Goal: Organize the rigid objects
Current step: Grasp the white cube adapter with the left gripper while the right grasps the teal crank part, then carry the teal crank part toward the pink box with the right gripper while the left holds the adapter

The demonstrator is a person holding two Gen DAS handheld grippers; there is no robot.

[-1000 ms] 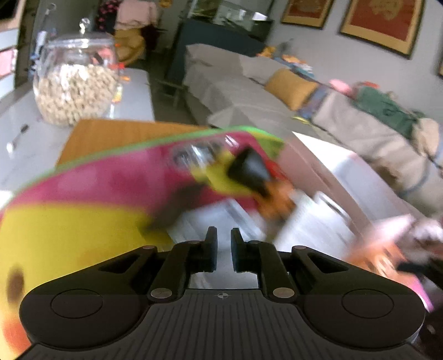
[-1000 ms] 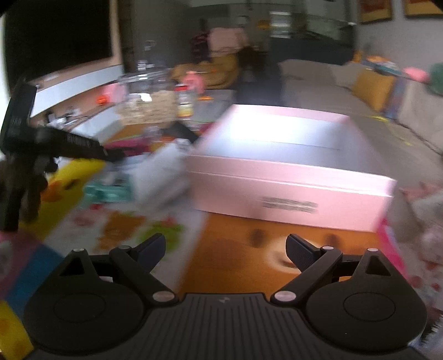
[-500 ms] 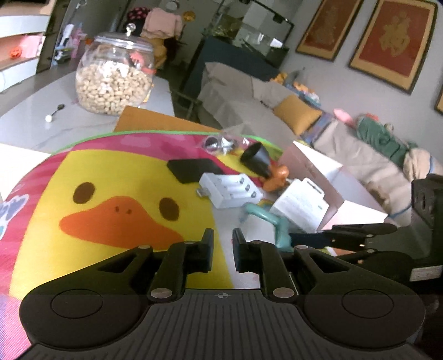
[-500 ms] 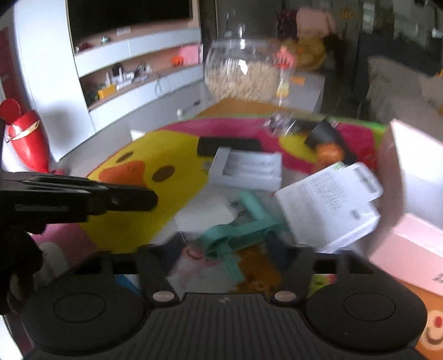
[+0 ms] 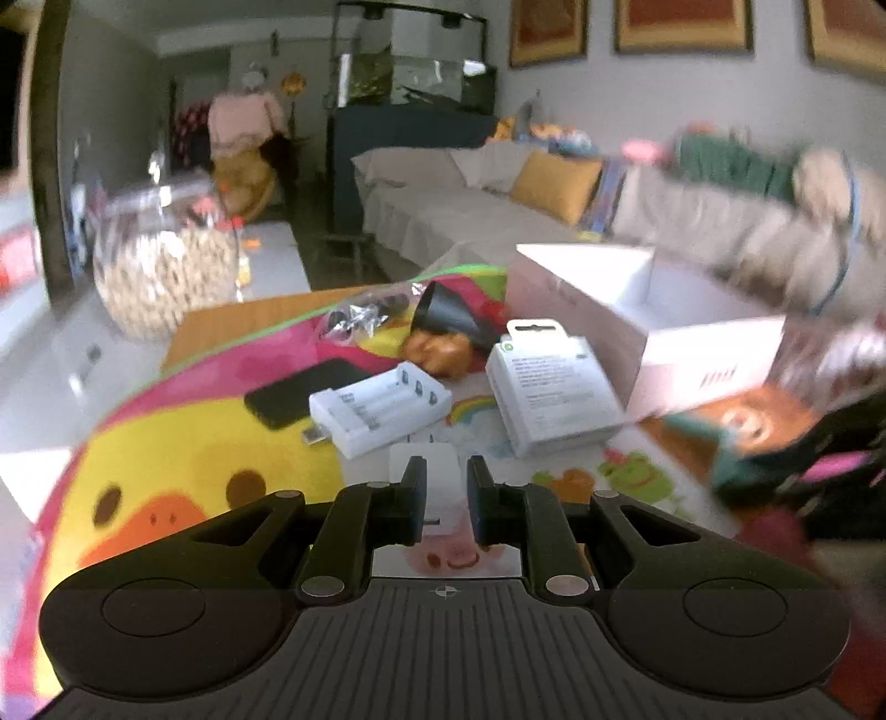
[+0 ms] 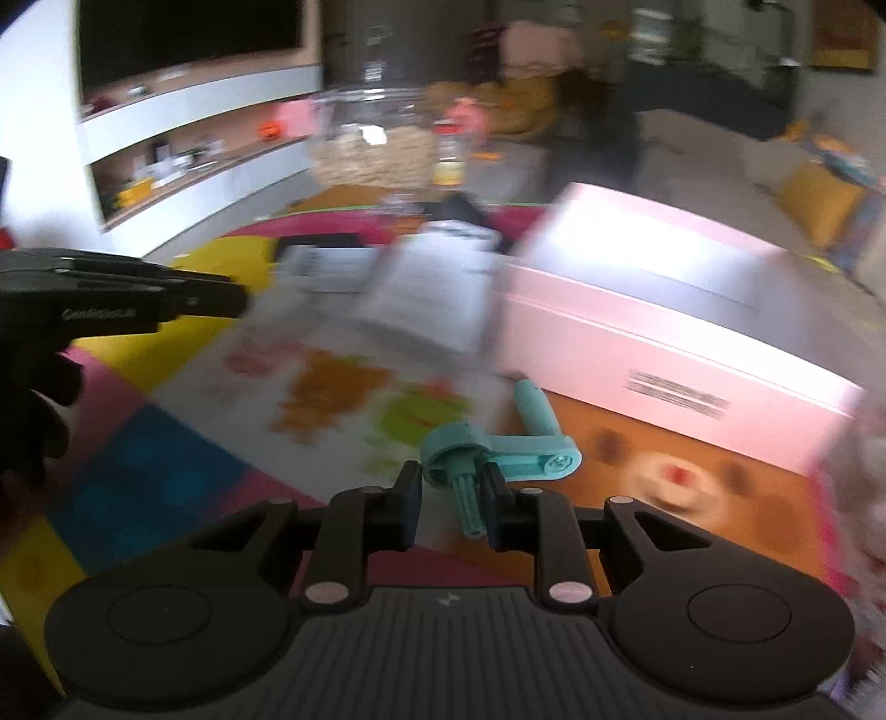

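- Right tool (image 6: pixel 449 501) is clamped on the teal crank handle (image 6: pixel 498 448), lifted near the pink box (image 6: pixel 664 332), probably for stowing.
- Left tool (image 5: pixel 446 498), fingers narrowly apart, straddles the white adapter (image 5: pixel 425 471) mid-mat; contact unclear through blur.

A long grey-covered sofa (image 5: pixel 470 205) with a mustard-yellow cushion (image 5: pixel 554 185) runs along a pale wall hung with gold-framed red pictures (image 5: pixel 684 25). A dark cabinet (image 5: pixel 404 149) stands behind; white curved shelving (image 6: pixel 194 149) sits under a black screen (image 6: pixel 188 39).
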